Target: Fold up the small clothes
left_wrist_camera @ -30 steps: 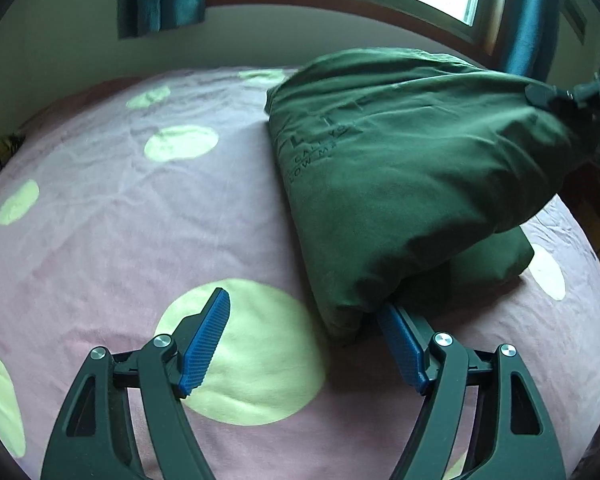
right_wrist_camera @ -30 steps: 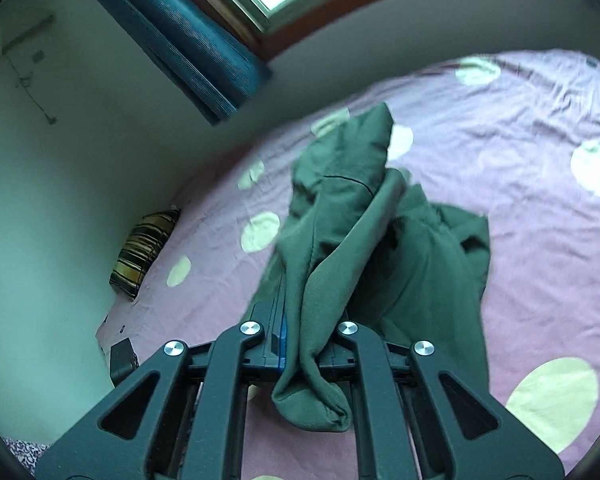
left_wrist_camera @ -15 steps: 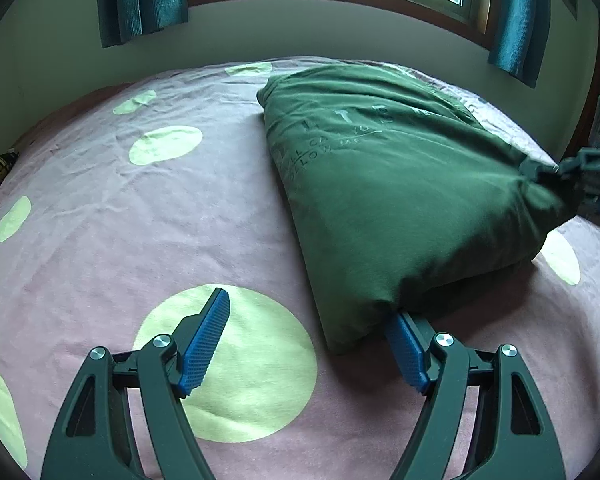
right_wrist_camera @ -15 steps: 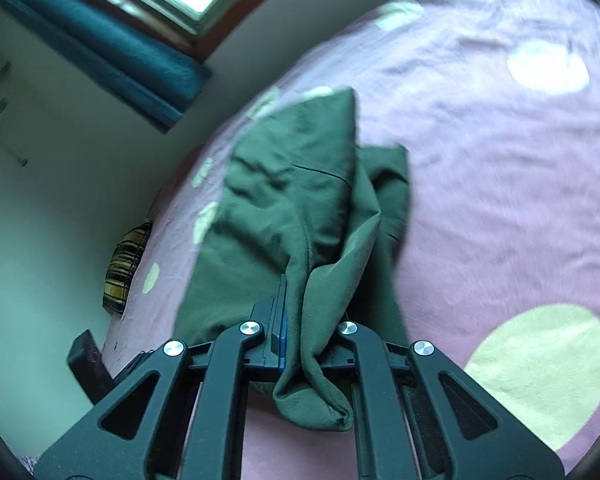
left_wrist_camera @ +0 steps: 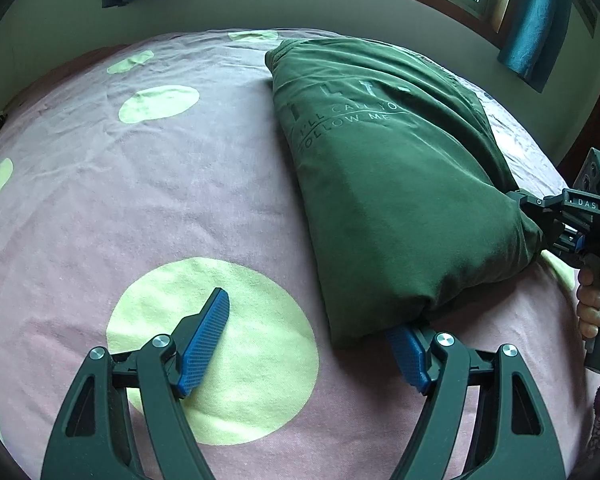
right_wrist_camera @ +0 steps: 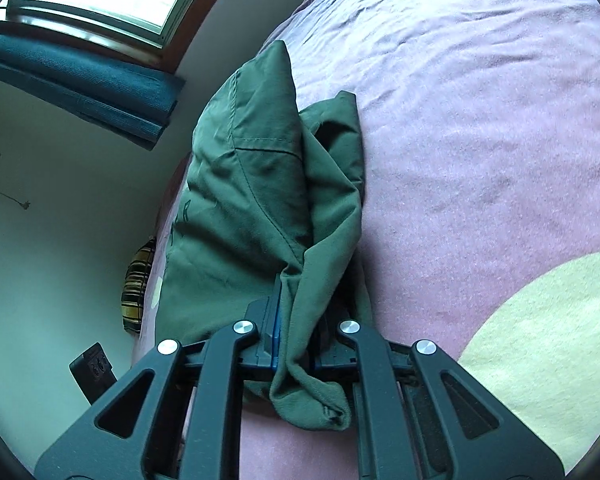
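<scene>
Laying the fold down: the right tool (right_wrist_camera: 296, 344) pinches a bunched corner of the green T-shirt (left_wrist_camera: 388, 184), centre-right on the pink bedspread (left_wrist_camera: 140, 208). It should lower evenly, keeping edges square. The left tool (left_wrist_camera: 312, 332) gapes wide; ample bare bedspread lies left.

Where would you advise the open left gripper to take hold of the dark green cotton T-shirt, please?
At the near folded corner of the dark green cotton T-shirt, coming in low from the front. That corner is lifted off the pink spotted bedsheet and drapes over one pad of the left gripper, which is open. The right gripper already pinches the opposite corner.
</scene>
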`<state>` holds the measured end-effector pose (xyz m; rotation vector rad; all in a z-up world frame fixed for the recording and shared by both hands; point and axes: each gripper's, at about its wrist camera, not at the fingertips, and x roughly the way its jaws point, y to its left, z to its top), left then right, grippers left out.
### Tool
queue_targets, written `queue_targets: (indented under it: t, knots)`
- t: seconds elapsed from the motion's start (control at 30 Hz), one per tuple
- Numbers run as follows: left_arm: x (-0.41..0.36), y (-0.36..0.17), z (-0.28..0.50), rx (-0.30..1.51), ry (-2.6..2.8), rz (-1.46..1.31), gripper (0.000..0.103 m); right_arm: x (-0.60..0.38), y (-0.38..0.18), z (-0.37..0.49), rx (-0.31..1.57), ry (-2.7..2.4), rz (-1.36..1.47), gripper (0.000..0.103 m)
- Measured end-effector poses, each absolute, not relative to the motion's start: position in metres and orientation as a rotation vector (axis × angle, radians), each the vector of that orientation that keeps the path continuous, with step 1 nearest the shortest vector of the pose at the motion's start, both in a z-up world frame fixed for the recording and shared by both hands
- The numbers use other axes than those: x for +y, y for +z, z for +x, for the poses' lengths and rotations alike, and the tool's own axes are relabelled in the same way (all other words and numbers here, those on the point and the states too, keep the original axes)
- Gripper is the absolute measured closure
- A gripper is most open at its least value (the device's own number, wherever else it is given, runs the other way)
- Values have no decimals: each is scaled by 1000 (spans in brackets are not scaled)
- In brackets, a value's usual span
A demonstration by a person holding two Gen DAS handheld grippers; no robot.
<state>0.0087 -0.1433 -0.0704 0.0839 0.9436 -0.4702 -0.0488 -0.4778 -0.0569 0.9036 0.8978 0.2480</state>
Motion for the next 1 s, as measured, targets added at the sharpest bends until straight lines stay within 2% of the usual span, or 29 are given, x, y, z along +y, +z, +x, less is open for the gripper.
queue_targets:
  t: [0.13, 0.43, 0.53, 0.7, 0.87, 1.0]
  knots:
    - [-143, -70, 9, 946, -477, 78, 27, -484, -63, -53, 882, 265, 929, 91]
    - [-143, -72, 13, 953, -488, 74, 27, -497, -66, -72, 850, 289, 964, 78]
    - [-139, -71, 13, 954, -494, 54, 27, -500, -59, -80, 852, 285, 958, 71]
    - [-134, -71, 13, 956, -503, 3, 27, -507, -26, -86, 823, 207, 831, 52]
    - [-129, -70, 12, 957, -500, -40, 27, -525, -6, -65, 783, 200, 817, 46]
    - [-128, -70, 11, 957, -494, -48, 27, -531, -10, -26, 806, 205, 819, 45]
